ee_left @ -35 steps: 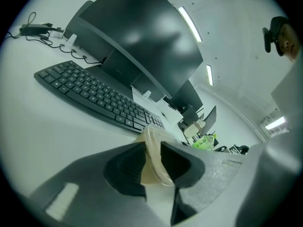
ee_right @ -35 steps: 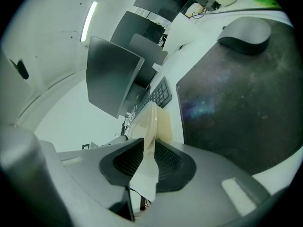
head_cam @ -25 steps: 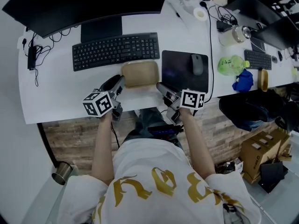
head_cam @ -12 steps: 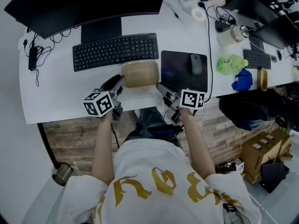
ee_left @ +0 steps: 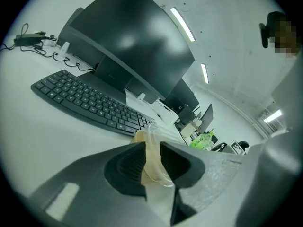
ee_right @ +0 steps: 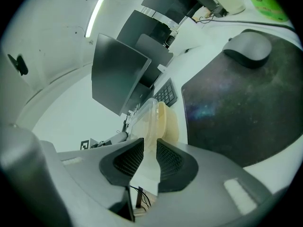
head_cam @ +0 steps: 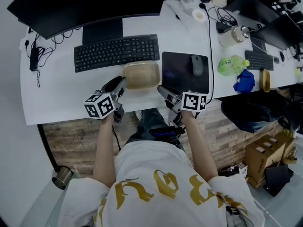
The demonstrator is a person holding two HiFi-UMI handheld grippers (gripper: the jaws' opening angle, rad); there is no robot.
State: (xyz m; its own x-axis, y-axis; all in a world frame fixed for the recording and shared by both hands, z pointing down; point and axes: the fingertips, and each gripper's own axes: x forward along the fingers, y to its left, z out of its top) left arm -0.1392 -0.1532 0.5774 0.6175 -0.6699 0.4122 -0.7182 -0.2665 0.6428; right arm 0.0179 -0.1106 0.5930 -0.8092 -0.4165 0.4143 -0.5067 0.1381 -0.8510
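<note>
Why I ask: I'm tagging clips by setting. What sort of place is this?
Probably an office: a white desk with a large monitor, a black keyboard and a mouse. The left tongs and right tongs each grip a lidded container.

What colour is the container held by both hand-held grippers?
Pale beige container; the head view shows it best.

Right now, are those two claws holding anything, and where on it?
Yes. Both grip one tan container by its clear rim: the left gripper at its left side, the right gripper at its right side.
</note>
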